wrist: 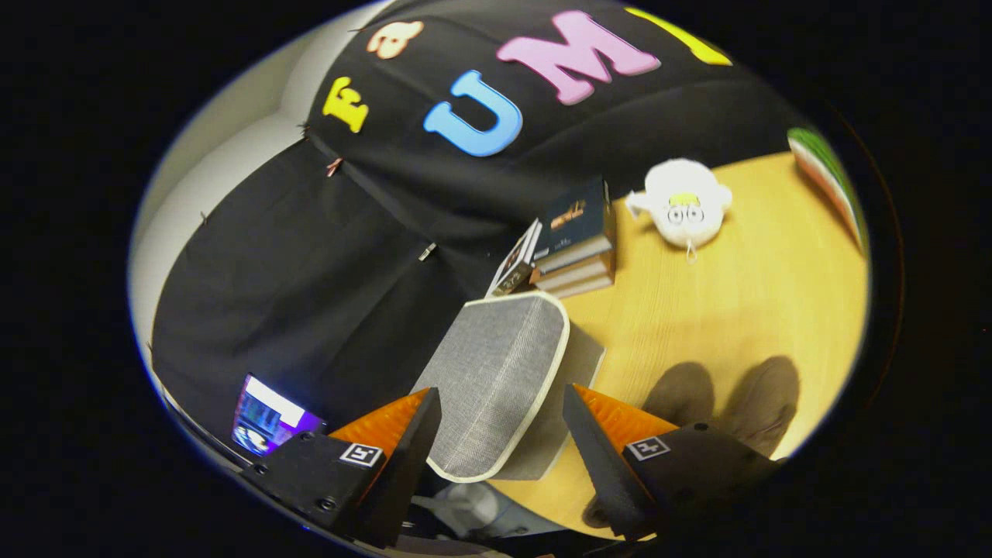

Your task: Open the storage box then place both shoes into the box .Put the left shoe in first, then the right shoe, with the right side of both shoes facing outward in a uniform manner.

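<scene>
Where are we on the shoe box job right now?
Done: the storage box looks open, its grey lid swung up between the fingers. In hand: nothing; the gripper is open around the lid's edge, not pressing it. Left: both brown shoes sit on the table beyond the right finger; left shoe goes first.

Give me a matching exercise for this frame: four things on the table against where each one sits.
Things:
1. storage box
2. stack of books
3. plush toy
4. shoes

Places:
A. far side of the table, beside the books
B. between the open tongs
C. just beyond the box, by the cloth wall
D. on the table beside the box

Pairs: 1-B, 2-C, 3-A, 4-D
</scene>
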Tool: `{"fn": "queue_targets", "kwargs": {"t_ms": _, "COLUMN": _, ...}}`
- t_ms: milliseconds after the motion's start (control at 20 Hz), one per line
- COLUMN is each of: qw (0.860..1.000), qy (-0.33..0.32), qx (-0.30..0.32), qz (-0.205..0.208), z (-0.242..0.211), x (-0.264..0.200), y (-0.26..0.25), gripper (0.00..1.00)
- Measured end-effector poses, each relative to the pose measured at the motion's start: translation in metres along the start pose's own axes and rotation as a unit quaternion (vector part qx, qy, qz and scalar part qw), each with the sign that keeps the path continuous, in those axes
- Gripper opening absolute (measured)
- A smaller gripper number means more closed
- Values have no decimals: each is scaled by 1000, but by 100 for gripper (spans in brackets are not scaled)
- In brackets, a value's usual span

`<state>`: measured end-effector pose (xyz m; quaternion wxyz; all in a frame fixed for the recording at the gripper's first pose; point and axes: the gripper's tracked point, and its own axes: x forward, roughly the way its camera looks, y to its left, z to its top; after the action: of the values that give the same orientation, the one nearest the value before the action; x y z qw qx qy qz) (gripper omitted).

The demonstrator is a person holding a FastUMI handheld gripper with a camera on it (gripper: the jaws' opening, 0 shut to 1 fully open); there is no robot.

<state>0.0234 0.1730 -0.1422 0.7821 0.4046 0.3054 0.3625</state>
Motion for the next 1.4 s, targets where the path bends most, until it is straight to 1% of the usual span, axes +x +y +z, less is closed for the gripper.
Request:
{"fn": "queue_targets", "kwargs": {"t_ms": 100, "qw": 997, "qy": 4, "qx": 72, "qz": 22, "z": -6, "x": 16, "y": -11, "gripper": 98}}
{"fn": "queue_targets", "kwargs": {"t_ms": 250, "qw": 989, "qy": 23, "qx": 139, "qz": 40, "z": -23, "x": 32, "y": -27, "gripper": 97}}
{"fn": "queue_targets", "kwargs": {"t_ms": 300, "qw": 986, "qy": 34, "qx": 155, "qz": 45, "z": -29, "x": 37, "y": -29, "gripper": 97}}
{"fn": "queue_targets", "kwargs": {"t_ms": 450, "qw": 981, "qy": 71, "qx": 173, "qz": 46, "z": -50, "x": 55, "y": -35, "gripper": 98}}
{"fn": "queue_targets", "kwargs": {"t_ms": 650, "qw": 967, "qy": 84, "qx": 223, "qz": 93, "z": -52, "x": 65, "y": -14, "gripper": 96}}
{"fn": "queue_targets", "kwargs": {"t_ms": 700, "qw": 966, "qy": 85, "qx": 228, "qz": 93, "z": -55, "x": 67, "y": -15, "gripper": 94}}
{"fn": "queue_targets", "kwargs": {"t_ms": 800, "qw": 959, "qy": 90, "qx": 247, "qz": 104, "z": -52, "x": 60, "y": -15, "gripper": 60}}
{"fn": "queue_targets", "kwargs": {"t_ms": 850, "qw": 956, "qy": 83, "qx": 256, "qz": 116, "z": -51, "x": 63, "y": -10, "gripper": 43}}
{"fn": "queue_targets", "kwargs": {"t_ms": 950, "qw": 958, "qy": 77, "qx": 248, "qz": 125, "z": -45, "x": 56, "y": -6, "gripper": 8}}
{"fn": "queue_targets", "kwargs": {"t_ms": 1050, "qw": 957, "qy": 94, "qx": 243, "qz": 126, "z": -48, "x": 52, "y": 6, "gripper": 5}}
{"fn": "queue_targets", "kwargs": {"t_ms": 1200, "qw": 965, "qy": 92, "qx": 210, "qz": 127, "z": -44, "x": 50, "y": 25, "gripper": 5}}
{"fn": "queue_targets", "kwargs": {"t_ms": 1400, "qw": 969, "qy": 77, "qx": 180, "qz": 153, "z": -22, "x": 52, "y": 68, "gripper": 5}}
